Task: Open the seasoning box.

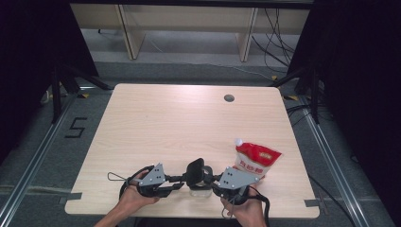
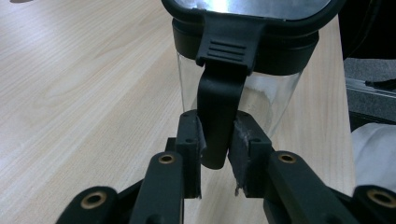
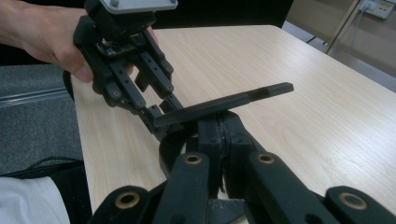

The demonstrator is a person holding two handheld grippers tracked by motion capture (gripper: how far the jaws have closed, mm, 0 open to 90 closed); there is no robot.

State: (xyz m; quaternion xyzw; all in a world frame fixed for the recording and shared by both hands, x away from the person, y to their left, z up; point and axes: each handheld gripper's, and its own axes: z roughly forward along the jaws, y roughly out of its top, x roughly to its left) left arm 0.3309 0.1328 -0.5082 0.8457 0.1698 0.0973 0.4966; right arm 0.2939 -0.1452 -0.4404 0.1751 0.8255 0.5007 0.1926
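While the person is leaning in at the near edge of the table [image 1: 156, 118], the left gripper [image 2: 217, 154] is pinching the black latch tab [image 2: 219, 116] that hangs down from the dark lid [image 1: 195, 171] of a clear jar [image 2: 275, 100], its two pads pressing on the tab from either side. The right gripper [image 3: 223, 135] is coming in from the opposite side with its jaws clenched tight together at the jar's rim; I cannot tell what, if anything, is caught between them. In the right gripper view the lid is lying as a flat dark slab above those jaws. The jar is standing on the table close to the near edge, between the two grippers. Just beyond the right gripper, a red and white pouch [image 1: 257, 159] is lying on the wood.
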